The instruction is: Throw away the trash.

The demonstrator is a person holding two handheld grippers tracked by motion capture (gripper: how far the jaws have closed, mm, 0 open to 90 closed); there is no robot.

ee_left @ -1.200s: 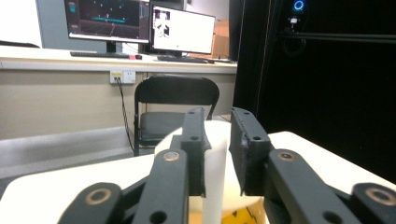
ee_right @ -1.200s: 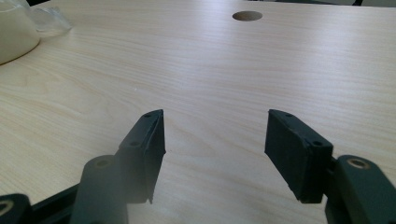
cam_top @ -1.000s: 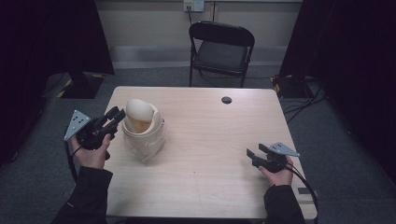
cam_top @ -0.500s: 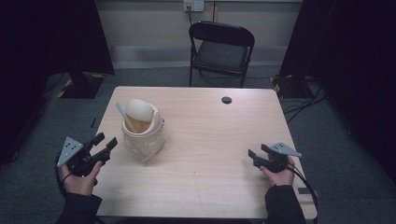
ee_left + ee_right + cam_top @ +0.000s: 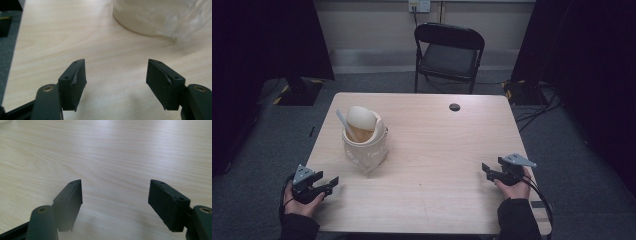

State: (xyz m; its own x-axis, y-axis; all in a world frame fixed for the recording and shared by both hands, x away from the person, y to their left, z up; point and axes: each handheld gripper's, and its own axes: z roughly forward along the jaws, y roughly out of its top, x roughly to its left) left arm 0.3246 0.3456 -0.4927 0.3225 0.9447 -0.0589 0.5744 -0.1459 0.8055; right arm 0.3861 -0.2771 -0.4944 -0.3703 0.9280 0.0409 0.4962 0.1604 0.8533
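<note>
A small cream bin (image 5: 364, 142) with its lid tilted up stands left of centre on the wooden table (image 5: 437, 150), with clear plastic film around its lower part. My left gripper (image 5: 332, 184) is near the table's front left edge, well short of the bin. Its jaws have just been opening and hold nothing. In the left gripper view the left gripper (image 5: 116, 75) stands open over bare wood, with the bin's base (image 5: 145, 17) ahead. My right gripper (image 5: 486, 171) rests near the right edge. In the right gripper view the right gripper (image 5: 115, 195) has also just been opening, empty.
A black folding chair (image 5: 449, 52) stands behind the table's far edge. A round black cable hole (image 5: 454, 107) sits near the far side of the tabletop. Grey carpet and cables surround the table.
My left gripper has drawn back from beside the bin, down toward the front left corner, and its jaws have spread. The right hand has stayed put, its jaws a little wider.
</note>
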